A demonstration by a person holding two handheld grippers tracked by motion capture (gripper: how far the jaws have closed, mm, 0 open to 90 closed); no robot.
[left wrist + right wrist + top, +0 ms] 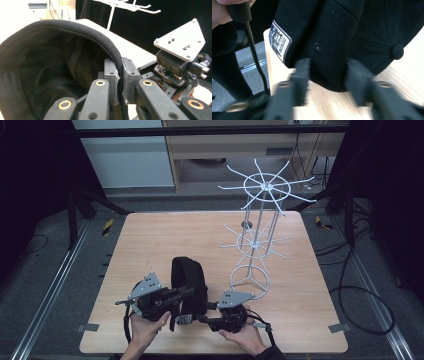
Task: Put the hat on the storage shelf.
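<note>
Pinching the black cap [189, 285] rim, the left gripper [120, 82] is clamped; the right gripper [327, 75], spread, is faced by its crown

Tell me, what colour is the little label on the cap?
White with black print, clearest in the right gripper view: label on black fabric cap.

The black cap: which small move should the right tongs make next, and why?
Probably shut the right tongs on the black cap. Their jaws stand open on either side of its lower edge, without gripping it, while the left tongs already clamp the cap's rim. A second grip would likely steady it for lifting towards the white rack.
</note>
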